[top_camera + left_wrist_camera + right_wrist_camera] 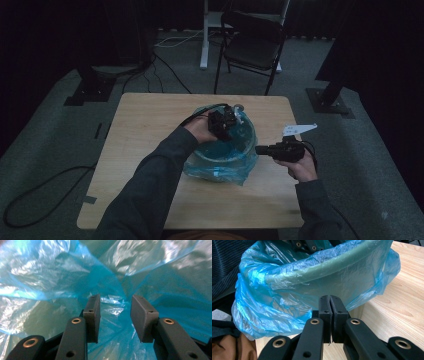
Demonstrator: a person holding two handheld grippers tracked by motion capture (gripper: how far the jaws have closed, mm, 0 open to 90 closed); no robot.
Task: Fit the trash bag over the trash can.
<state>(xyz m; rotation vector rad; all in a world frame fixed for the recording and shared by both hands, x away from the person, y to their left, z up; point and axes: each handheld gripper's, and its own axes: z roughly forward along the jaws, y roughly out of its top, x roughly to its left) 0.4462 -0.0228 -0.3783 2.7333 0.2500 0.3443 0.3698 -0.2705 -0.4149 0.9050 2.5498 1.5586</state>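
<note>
- Blue plastic bag (220, 167) lines a round green bin (329, 267) standing mid-surface, on the wooden surface (145, 150); the bag's top edge is folded out over the rim and hangs down the outside wall.
- Left gripper (223, 122) is down inside the bin mouth, pointing into the liner. Its fingers (92, 315) stand apart — plastic film lies behind and around them, nothing pinched between.
- Right gripper (264, 149) hovers level just beside the bin's right wall, near the hanging fold. Its fingers (325, 315) are pressed together with nothing visibly caught between them.
- Judged step: seating the liner, with the left gripper pressing or spreading the film inside.
- To do it well: push the film down and outward toward the wall, not straight through it — the plastic is thin and the finger corners are sharp.
- Keep the left fingers apart while spreading; close only on a loose pleat if slack must be pulled.
- The right gripper would serve best bracing the rim or pinning the outer fold, so the overhang does not slide in as the inside is pushed down.
- Risk: the light bin may skate across the surface under sideways force; move slowly.
</note>
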